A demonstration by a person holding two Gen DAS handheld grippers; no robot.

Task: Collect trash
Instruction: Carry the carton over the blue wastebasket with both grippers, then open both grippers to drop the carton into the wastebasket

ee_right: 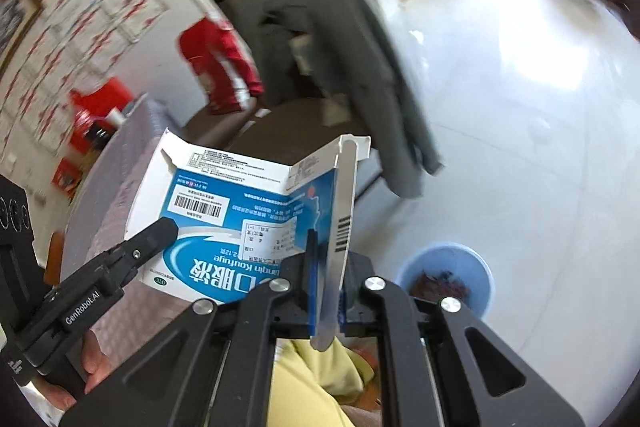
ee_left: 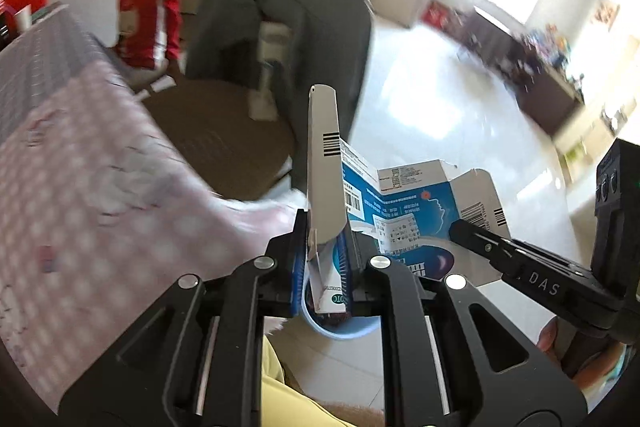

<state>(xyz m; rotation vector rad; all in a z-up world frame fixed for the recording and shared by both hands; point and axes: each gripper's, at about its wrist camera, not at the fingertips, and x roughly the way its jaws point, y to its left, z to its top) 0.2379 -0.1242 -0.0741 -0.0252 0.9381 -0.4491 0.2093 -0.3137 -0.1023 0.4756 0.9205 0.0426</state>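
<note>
Gripping a flattened blue-and-white carton (ee_right: 240,211) between them in mid-air, left tongs (ee_left: 326,259) and right tongs (ee_right: 328,279) each pinch a panel edge; light, floppy card, best held near folds, blue bin (ee_right: 446,277) below.

Glossy white tiled floor (ee_right: 520,107) catches bright daylight; a grey coat (ee_left: 288,27) drapes over a chair, pink dotted tablecloth (ee_left: 88,155) left, papers (ee_right: 80,7) cover the wall.
</note>
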